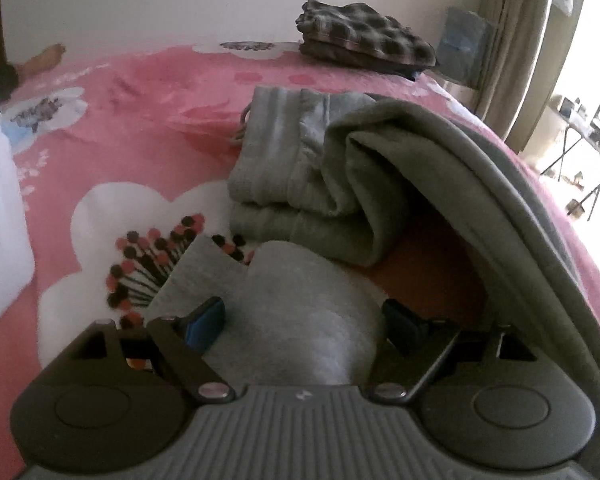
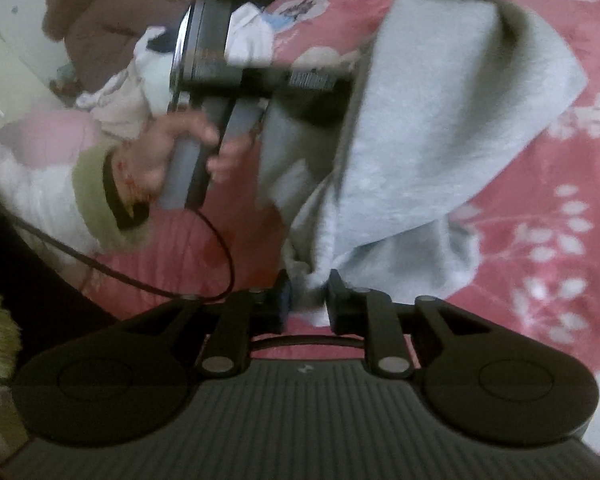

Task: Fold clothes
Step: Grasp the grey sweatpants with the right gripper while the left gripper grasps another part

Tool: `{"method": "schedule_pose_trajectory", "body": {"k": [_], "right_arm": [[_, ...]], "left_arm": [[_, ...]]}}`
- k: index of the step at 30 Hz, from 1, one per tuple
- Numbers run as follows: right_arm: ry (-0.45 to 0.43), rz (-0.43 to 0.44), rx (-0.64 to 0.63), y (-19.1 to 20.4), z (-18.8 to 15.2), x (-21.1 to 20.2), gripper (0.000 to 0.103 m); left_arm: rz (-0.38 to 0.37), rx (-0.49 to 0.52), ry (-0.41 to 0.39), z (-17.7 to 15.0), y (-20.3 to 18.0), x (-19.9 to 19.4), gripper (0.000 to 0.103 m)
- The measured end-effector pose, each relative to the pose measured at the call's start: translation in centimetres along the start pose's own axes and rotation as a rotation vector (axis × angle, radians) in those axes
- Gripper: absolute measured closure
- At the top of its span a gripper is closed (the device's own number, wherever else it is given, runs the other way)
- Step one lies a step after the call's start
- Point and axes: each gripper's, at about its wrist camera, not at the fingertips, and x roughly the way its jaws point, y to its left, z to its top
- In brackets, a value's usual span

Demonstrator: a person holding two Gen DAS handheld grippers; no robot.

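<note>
A grey fleece garment [image 1: 320,184] lies partly folded on the pink flowered bedspread [image 1: 140,92]. My left gripper [image 1: 304,324] has a thick fold of its grey cloth between the fingers, which stand wide around it. One edge of the garment arches up on the right. In the right wrist view the same grey garment [image 2: 440,140] hangs lifted above the bed. My right gripper [image 2: 308,300] is shut on its lower corner. The left gripper's body, held by a hand [image 2: 172,148], shows beyond it.
A folded dark checked garment [image 1: 364,36] lies at the far edge of the bed. White cloth [image 1: 0,208] lies at the left. A curtain [image 1: 516,40] and window are at the right. A cable [image 2: 148,276] loops near the right gripper.
</note>
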Motion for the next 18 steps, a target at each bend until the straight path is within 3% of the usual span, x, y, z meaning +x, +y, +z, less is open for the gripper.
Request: {"method": "schedule_pose_trajectory", "body": {"k": [2,4,7,12,15,18], "right_arm": [[-0.099,-0.017,0.039,-1.1,1.4,-2.2,0.067],[-0.240,-0.034,0.101,-2.4,2.6,-4.3,0.045],[-0.366,-0.129,0.115,-3.5,5.6,-4.6,0.040],[-0.359,-0.348,-0.155,-2.1,11.9,1.0,0.038],[-0.335,-0.384,-0.244,-1.7,15.6,5.0,0.040],[-0.281,-0.426,-0.253,-3.0,19.1,9.4,0.058]], "left_arm": [[0.008,0.004,0.001,-0.2,0.1,0.0,0.017],[0.014,0.004,0.003,-0.2,0.1,0.2,0.017],[0.033,0.009,0.002,-0.3,-0.1,0.2,0.017],[0.091,0.037,0.025,-0.7,-0.7,0.2,0.016],[0.107,0.031,0.041,-1.1,-0.6,-0.2,0.017],[0.119,0.017,0.058,-1.4,-0.4,-0.6,0.017]]}}
